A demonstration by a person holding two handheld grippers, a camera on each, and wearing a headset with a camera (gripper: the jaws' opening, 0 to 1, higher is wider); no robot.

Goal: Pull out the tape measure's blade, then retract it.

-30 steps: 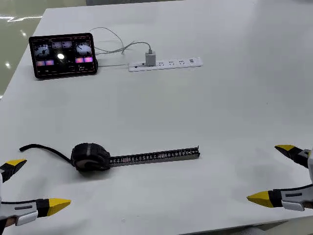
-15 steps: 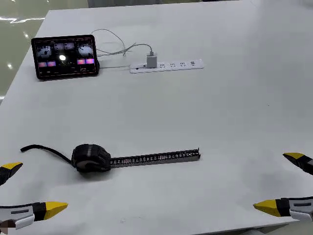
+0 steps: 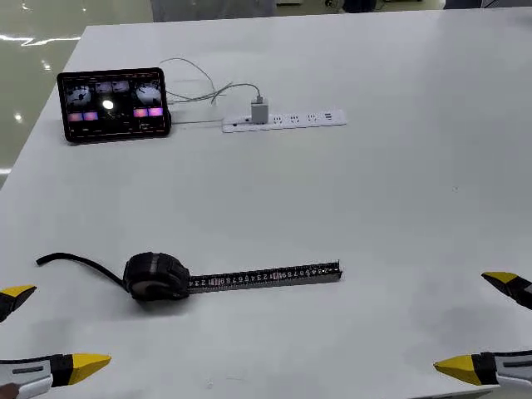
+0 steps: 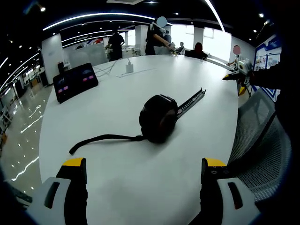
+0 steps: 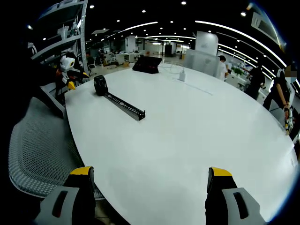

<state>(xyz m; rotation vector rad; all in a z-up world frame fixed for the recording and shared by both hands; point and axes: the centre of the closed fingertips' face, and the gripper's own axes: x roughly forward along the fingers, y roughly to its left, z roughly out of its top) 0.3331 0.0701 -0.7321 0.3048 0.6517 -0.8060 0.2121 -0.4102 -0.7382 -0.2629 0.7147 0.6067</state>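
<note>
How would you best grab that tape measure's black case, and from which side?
Probably the round case itself, from the near side with the left gripper, which is open and closest. The strap trails off its left and the blade runs out its right, so the near and far sides are the free ones for the jaws.

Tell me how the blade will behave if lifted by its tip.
The blade is a thin strip lying flat, so it would probably flex or sag. The case it joins looks chunky, likely heavier, so it may drag. The blade lies extended untouched, so a lock probably holds it.
</note>
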